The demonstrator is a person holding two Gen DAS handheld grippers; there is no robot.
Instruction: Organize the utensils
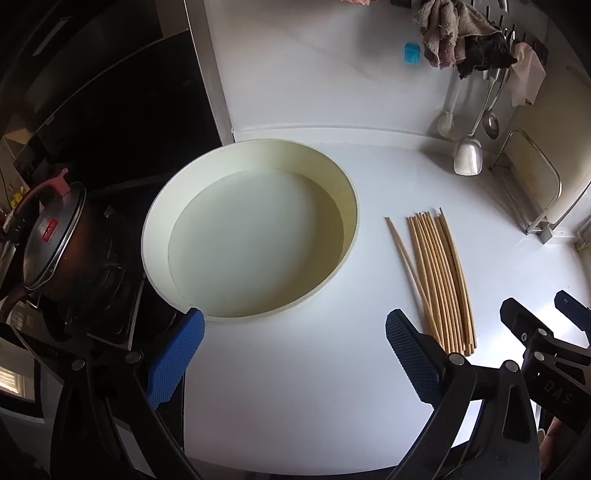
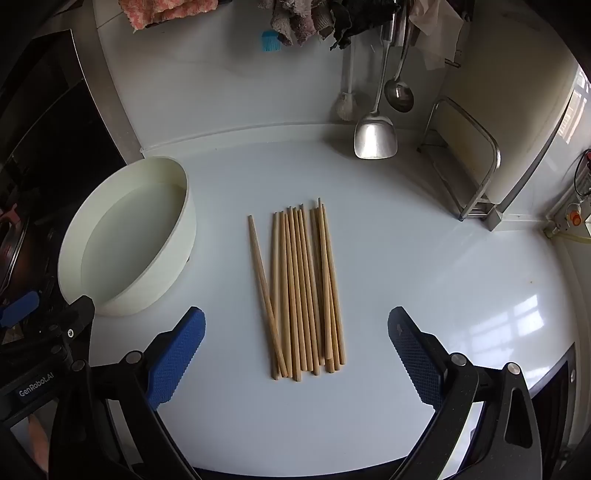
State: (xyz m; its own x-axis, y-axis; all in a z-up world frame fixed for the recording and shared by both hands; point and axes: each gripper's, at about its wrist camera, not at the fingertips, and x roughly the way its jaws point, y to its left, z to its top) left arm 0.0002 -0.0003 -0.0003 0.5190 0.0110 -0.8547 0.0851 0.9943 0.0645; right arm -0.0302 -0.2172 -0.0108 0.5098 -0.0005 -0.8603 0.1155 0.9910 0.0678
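Observation:
Several wooden chopsticks (image 2: pixel 301 291) lie side by side on the white counter, one crossing slantwise at their left; the left wrist view shows the same chopsticks (image 1: pixel 439 280) to the right of a round cream basin (image 1: pixel 343 192). In the right wrist view that basin (image 2: pixel 184 206) stands empty left of the bundle. My right gripper (image 2: pixel 295 325) hovers open above the near ends of the chopsticks, nothing between its blue pads. My left gripper (image 1: pixel 295 328) is open over bare counter just in front of the basin. The right gripper (image 1: pixel 535 314) also shows at the edge of the left view.
A pot with a lid (image 1: pixel 55 236) sits on a dark stove left of the basin. A metal spatula (image 2: pixel 375 136), ladle (image 2: pixel 399 96) and brush hang on the back wall under cloths (image 2: pixel 303 18). A metal rack (image 2: pixel 465 173) stands at the right.

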